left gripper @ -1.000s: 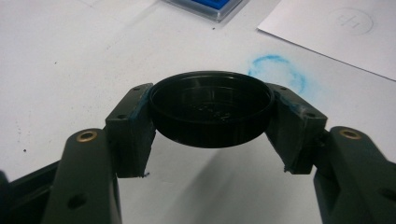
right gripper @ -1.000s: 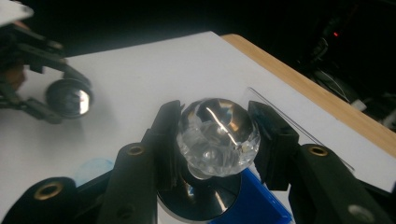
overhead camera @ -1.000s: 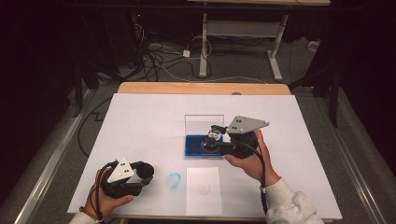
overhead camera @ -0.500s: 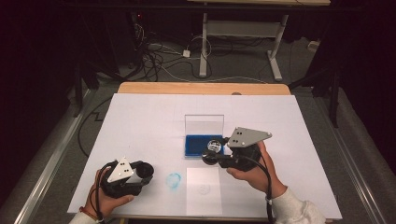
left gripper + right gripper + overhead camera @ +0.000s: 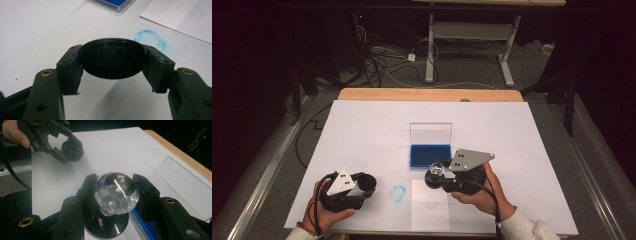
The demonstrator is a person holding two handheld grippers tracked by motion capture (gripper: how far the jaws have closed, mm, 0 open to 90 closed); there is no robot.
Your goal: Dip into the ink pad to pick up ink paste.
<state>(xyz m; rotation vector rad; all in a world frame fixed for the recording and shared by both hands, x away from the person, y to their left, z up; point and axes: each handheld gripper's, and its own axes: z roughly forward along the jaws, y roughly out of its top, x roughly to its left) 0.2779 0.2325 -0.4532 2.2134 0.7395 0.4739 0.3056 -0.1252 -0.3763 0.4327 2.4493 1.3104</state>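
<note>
Stamp inked, clenched in right gripper beside ink pad; cap gripped by left gripper; paper sheet unstamped.

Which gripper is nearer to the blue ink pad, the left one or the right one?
Right. The right gripper, holding the crystal-handled stamp, sits just at the near edge of the blue ink pad. The left gripper, holding a black cap, is farther off to the pad's left.

Bright table, dark surroundings, soft blur
</note>
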